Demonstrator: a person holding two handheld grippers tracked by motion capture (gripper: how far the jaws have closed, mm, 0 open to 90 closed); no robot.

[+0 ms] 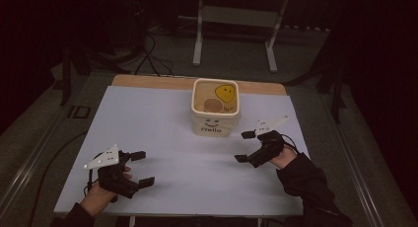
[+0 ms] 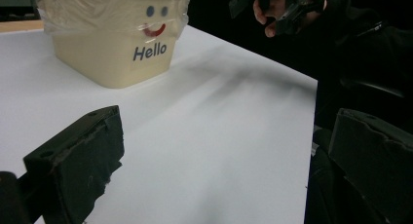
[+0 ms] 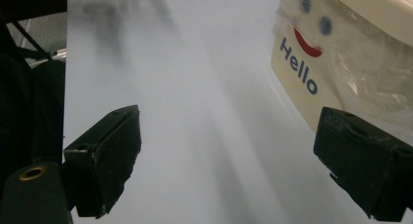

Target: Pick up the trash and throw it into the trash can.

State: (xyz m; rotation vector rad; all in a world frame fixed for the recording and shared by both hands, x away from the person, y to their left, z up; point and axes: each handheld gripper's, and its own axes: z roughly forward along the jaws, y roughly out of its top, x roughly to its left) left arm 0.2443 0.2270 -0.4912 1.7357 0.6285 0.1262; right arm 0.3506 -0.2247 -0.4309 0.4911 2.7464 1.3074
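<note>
A cream square tub [image 1: 216, 119] marked "Hello" with a smiley face stands on the white table top [image 1: 167, 133], toward the back middle. Inside it lie a yellow smiley disc [image 1: 226, 93] and a brownish round piece [image 1: 213, 105]. My left gripper [image 1: 141, 168] is held open at the front left, empty, its jaws pointing right. My right gripper [image 1: 244, 146] is open at the right, just in front of and beside the tub, empty. The left gripper view shows the tub [image 2: 117, 39] far ahead and the other hand's gripper [image 2: 272, 9]. In the right gripper view the tub [image 3: 341, 63] is close on the right.
The white sheet covers a wooden table whose back edge [image 1: 148, 81] shows. Behind it stand a metal frame stand [image 1: 234, 32] and cables [image 1: 148, 59] on a dark floor. A dark sleeve [image 1: 305, 180] lies at the front right.
</note>
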